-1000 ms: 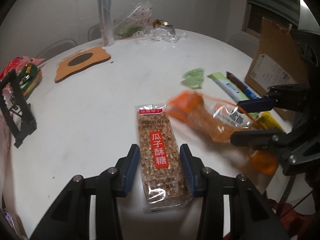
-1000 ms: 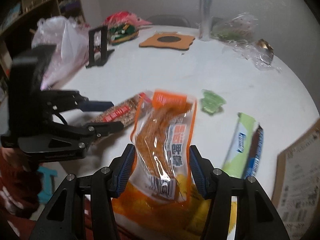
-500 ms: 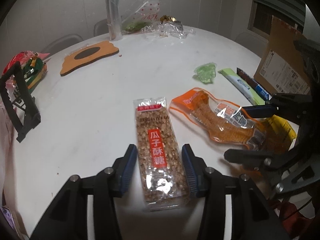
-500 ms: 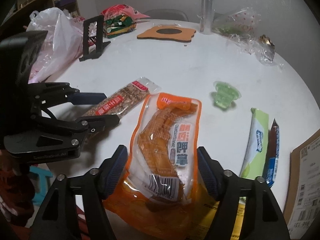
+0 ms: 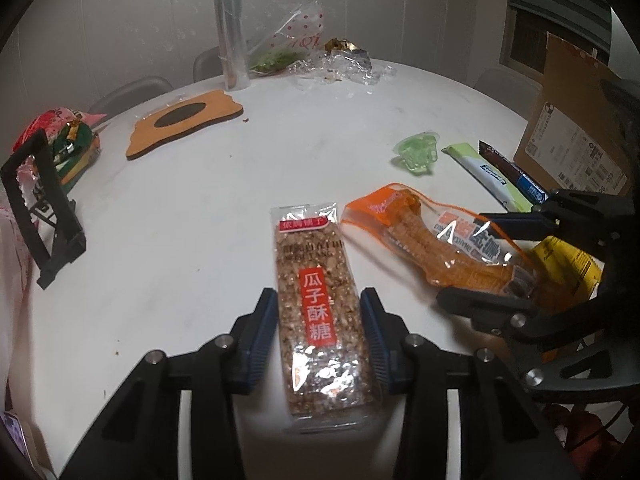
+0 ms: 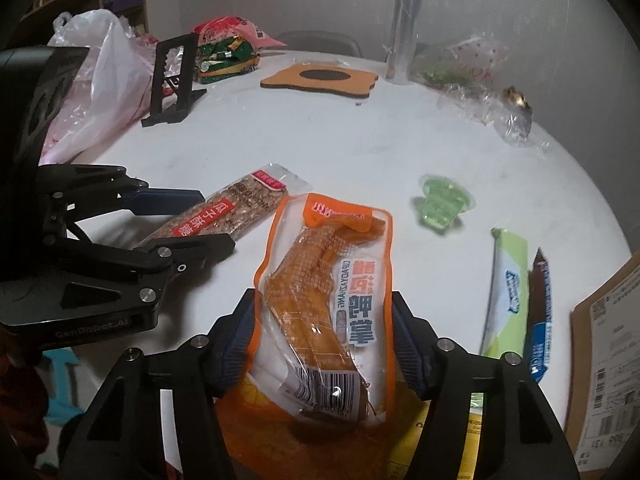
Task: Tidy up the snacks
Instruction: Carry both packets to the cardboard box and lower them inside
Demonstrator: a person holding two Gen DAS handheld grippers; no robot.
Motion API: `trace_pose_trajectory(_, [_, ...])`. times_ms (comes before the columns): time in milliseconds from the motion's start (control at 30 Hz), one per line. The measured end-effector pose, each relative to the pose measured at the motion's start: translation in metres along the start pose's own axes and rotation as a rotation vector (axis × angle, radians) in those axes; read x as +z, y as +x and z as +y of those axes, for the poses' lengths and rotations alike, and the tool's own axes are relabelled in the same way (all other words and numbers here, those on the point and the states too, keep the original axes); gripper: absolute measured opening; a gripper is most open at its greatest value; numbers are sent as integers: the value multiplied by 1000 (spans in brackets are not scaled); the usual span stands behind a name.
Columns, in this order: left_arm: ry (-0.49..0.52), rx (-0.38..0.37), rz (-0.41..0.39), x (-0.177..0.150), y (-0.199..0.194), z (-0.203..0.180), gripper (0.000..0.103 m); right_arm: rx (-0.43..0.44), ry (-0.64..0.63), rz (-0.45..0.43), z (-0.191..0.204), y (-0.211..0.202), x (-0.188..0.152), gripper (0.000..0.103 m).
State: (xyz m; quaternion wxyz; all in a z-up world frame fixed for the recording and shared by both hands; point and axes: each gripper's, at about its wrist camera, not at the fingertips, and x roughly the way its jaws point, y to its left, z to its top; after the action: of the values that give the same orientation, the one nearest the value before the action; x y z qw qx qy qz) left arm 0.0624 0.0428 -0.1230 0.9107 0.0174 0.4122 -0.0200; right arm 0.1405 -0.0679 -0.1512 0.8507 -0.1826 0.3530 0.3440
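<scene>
Two claws reach over the near edge of a round white desk [image 5: 200, 208], one snack between the fingers of each. One left claw [image 5: 319, 332] straddles a seed brittle bar [image 5: 320, 312] in a clear wrapper with a red label; its blue pads stand at the bar's two long edges, so close that I cannot tell whether they press it or just flank it. The bar lies flat on the desk, pointing away toward the far side. One right claw [image 6: 324, 340] is spread wider around an orange pouch [image 6: 332, 300] holding a yellowish duck-foot snack; the pads sit just beside the pouch's edges and whether they touch is unclear. The pouch's near end lies over a yellow packet [image 5: 568, 260] at the desk's edge.

Right of the pouch lie two long wrapped bars side by side: one pale green bar [image 6: 506, 292] and one dark brown and blue bar [image 6: 538, 312]. Farther off sits one small green jelly cup [image 6: 442, 204]. One cardboard box [image 5: 572, 128] stands at the far right.

On the far side lie one orange mat [image 5: 184, 124] with a dark oval, one tall clear roll [image 5: 232, 28], and some crumpled clear bags [image 5: 344, 64]. At the left stand one black stand [image 5: 44, 200] and a pile of red and green packets [image 5: 68, 140].
</scene>
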Motion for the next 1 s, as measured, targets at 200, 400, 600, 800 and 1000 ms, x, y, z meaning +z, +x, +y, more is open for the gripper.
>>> trace_pose_trajectory(200, [-24, 2, -28, 3, -11, 7, 39, 39, 20, -18, -5, -13, 6, 56])
trace_pose_trajectory(400, [-33, 20, -99, 15, -39, 14, 39, 65, 26, -66, -11, -40, 18, 56])
trace_pose_trajectory(600, [16, 35, -214, 51, -88, 5, 39, 83, 14, -185, -22, -101, 37, 56])
trace_pose_trajectory(800, [92, -47, -334, 101, -137, -28, 39, 64, 22, -323, -48, -169, 46, 56])
trace_pose_trajectory(1000, [185, -163, -395, 145, -159, -82, 39, 1, 96, -419, -99, -219, 33, 56])
